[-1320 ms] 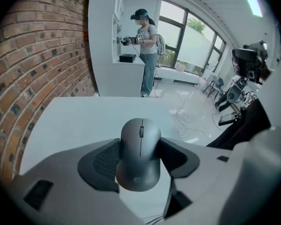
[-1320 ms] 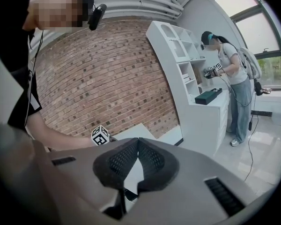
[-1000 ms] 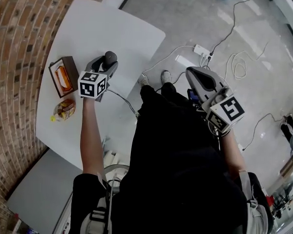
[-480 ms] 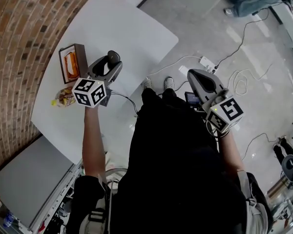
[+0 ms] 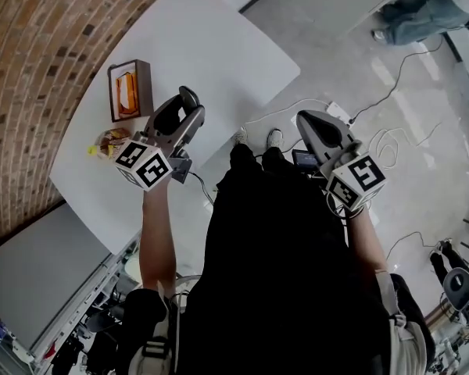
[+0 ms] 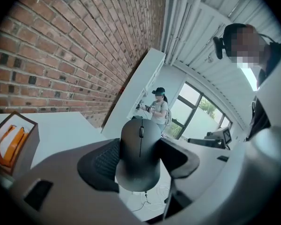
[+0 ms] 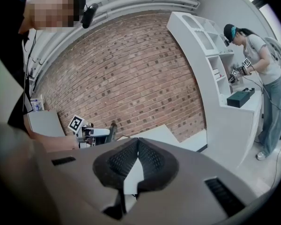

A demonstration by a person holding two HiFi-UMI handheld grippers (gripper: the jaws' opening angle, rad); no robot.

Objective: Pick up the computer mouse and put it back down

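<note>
I count the pick-up half as done: my left gripper (image 5: 183, 112) is clamped on the sides of the computer mouse (image 6: 139, 153), which hangs in the air above the white table (image 5: 219, 45), touching nothing else. My right gripper (image 7: 138, 146) has its jaws pressed together on nothing and sits off the table's edge, over the floor. What's left, I judge, is lowering the mouse onto the tabletop and releasing it.

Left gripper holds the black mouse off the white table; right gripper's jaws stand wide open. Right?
No: the jaws of the right gripper are closed on nothing, as the right gripper view shows. The left gripper does hold the black mouse off the white table.
</note>
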